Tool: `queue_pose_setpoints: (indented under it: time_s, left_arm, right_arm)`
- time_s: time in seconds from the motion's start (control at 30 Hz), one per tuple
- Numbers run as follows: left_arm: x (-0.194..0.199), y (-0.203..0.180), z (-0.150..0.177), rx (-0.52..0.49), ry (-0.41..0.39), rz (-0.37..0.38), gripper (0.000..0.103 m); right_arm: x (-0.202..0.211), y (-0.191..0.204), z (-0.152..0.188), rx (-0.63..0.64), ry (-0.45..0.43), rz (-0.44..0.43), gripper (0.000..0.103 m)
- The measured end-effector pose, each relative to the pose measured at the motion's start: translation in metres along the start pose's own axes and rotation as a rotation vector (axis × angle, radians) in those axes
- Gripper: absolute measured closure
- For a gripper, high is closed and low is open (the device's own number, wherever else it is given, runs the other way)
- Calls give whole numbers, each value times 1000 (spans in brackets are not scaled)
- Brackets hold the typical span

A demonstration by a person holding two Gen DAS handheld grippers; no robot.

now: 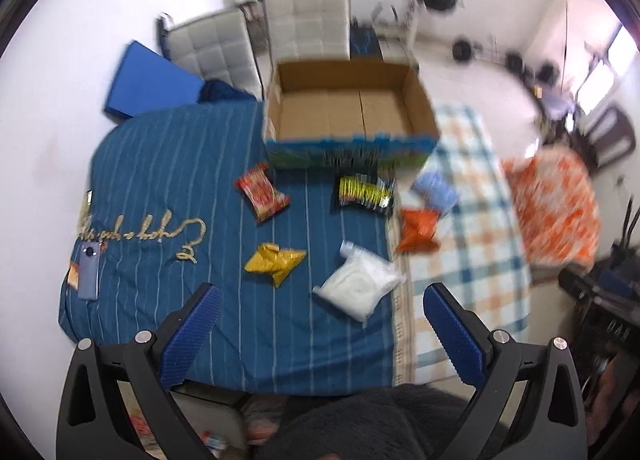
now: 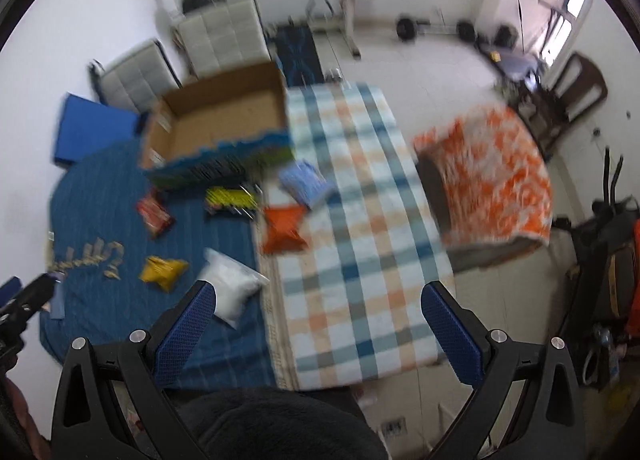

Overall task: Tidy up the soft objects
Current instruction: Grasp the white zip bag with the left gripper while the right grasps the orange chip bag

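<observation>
Several soft packets lie on a blue striped blanket (image 1: pixel 168 164): a red packet (image 1: pixel 262 196), a yellow-black packet (image 1: pixel 364 190), a yellow packet (image 1: pixel 276 262), a white bag (image 1: pixel 358 286), an orange packet (image 1: pixel 418 230) and a light blue pack (image 1: pixel 436 188). Behind them an open cardboard box (image 1: pixel 344 100) stands with nothing inside. My left gripper (image 1: pixel 322 296) hovers open above the near blanket, the white bag just ahead. My right gripper (image 2: pixel 320 294) is open over the checked blanket (image 2: pixel 352 220), with the white bag (image 2: pixel 230 290) by its left finger.
A phone (image 1: pixel 89 270) lies at the blanket's left edge. A blue cushion (image 1: pixel 148 80) and two white quilted cushions (image 1: pixel 304 24) lean on the wall. An orange-patterned cloth (image 2: pixel 492 176) covers a stool at right. Gym gear stands at the back. A dark sleeve (image 1: pixel 360 424) fills the bottom.
</observation>
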State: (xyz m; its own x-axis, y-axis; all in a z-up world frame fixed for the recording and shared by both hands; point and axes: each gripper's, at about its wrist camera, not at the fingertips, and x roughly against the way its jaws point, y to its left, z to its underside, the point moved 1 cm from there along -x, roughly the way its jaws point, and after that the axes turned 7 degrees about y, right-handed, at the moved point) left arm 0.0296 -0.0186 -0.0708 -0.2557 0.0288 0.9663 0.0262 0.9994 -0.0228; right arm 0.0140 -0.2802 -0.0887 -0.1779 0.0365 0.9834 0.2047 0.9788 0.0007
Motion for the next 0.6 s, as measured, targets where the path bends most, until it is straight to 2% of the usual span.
queue_pose_setpoints:
  time_s: [0.13,0.27,0.37,0.5,0.6]
  left_arm:
    - [-82,-11,-2,-109,138,-19,0]
    - [-164,-26,5,-196,295,1,0]
    - [-211,-38,6,-243,368,-4,0]
    - [-275,-61,8,-328,480,-13,0]
    - [-312,-75,13,-376,552,-12,3]
  right_arm:
    - [-76,-18,-3,20,108,9,0]
    - [-161,-29,-1,61,223,-13,0]
    - [-220,-32,0,86,305,-32,0]
    - [-275,-34,1,91,372,-35,0]
    - [-293,-32,4,107,407,-38,0]
